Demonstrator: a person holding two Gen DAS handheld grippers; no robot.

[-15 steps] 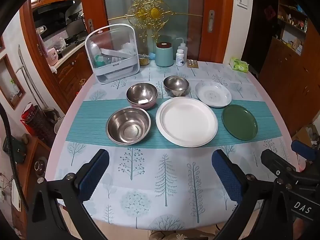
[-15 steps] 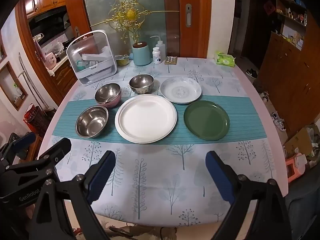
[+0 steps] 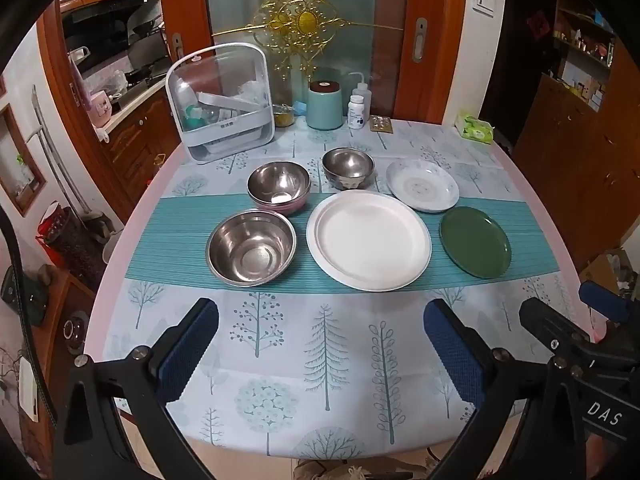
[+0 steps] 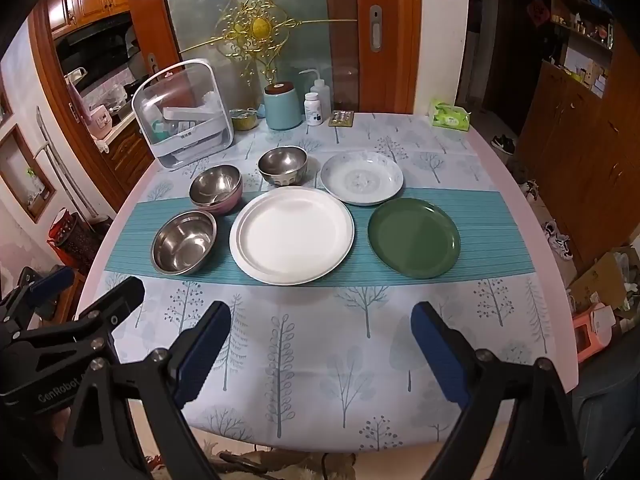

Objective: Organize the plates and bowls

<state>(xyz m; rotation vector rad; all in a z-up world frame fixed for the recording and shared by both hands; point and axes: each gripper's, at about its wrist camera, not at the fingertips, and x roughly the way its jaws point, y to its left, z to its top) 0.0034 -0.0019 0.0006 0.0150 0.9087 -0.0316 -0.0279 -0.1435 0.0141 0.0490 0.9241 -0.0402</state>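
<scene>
Both tools hover above the near edge of the table (image 3: 280, 360), tilted down toward it. The left gripper (image 3: 320, 344) has its jaws spread wide with nothing between them; the right gripper (image 4: 320, 344) is likewise wide and empty. Each shows in the other's view, side by side.

Just ahead of the left gripper, on the teal runner (image 3: 168, 240), sits the large steel bowl (image 3: 251, 247), with the big white plate (image 3: 369, 239) right of it — and dead ahead of the right gripper. The green plate (image 4: 414, 237) lies ahead and to the right of the right gripper. Beyond these stand the pink-sided steel bowl (image 3: 279, 187), the small steel bowl (image 3: 348, 168) and the patterned white plate (image 4: 362, 183), which appears to touch or overlap the big plate's far rim. Nothing looks stacked yet.

Risks, as I judge them: the plates lie flat, so a finger may skid off a thin rim or drag the runner and shift its neighbours. Steel bowls are slick; pinched on one wall, they could tip or slide out. Reaching for the far pieces means passing low over the near ones.

Farthest away are a clear-lidded rack (image 3: 224, 100), a teal canister (image 3: 325, 104) and bottles whose labels are too small to read. Legible writing — "DAS" on the right tool, "GenRobot" on the left.
</scene>
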